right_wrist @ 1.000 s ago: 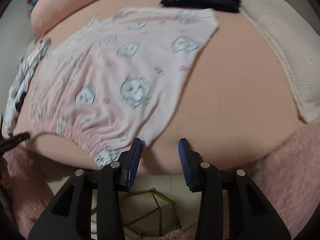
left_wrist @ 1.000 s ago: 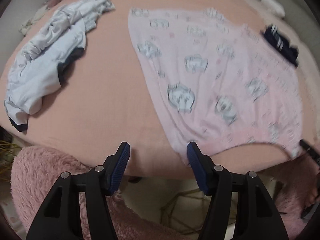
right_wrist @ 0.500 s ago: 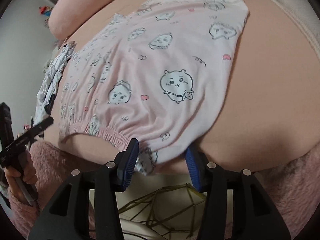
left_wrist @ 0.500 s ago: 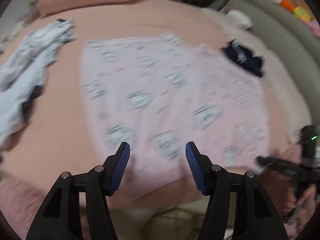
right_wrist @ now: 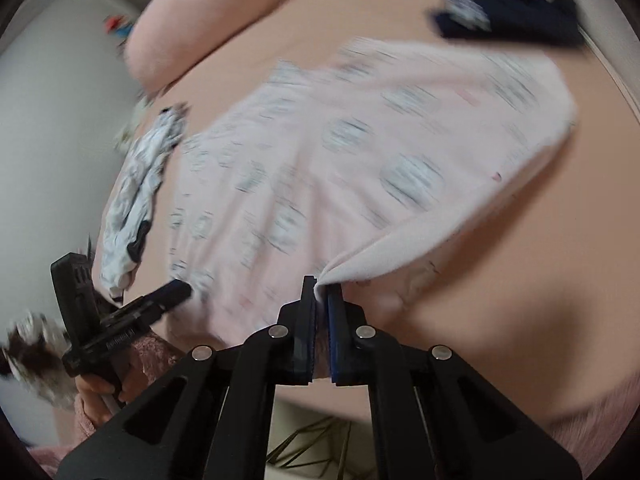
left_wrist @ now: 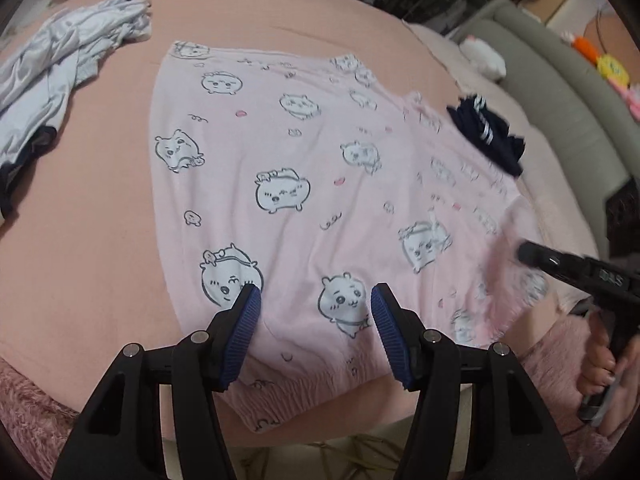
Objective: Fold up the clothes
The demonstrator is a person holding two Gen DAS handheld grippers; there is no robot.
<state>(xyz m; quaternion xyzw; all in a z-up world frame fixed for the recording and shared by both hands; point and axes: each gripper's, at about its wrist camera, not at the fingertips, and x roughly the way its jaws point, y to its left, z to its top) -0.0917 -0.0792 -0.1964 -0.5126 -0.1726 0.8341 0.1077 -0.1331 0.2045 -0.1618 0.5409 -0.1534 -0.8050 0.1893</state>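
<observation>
Right claw (right_wrist: 321, 288) pinches pink shorts (left_wrist: 304, 184) corner — print motion-blurred there.

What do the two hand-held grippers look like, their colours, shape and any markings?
The left hand-held gripper and right hand-held gripper match: black angular frames with triangular cut-outs and silver round bolts, ending in ribbed blue pads. White lettering runs along each body, too blurred to read. The person's sleeves are fuzzy pink.

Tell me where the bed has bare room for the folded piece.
Bare sheet lies between the pink printed garment and the grey crumpled clothes, and again right of the garment's lifted corner. It's crowded near the navy item.
</observation>
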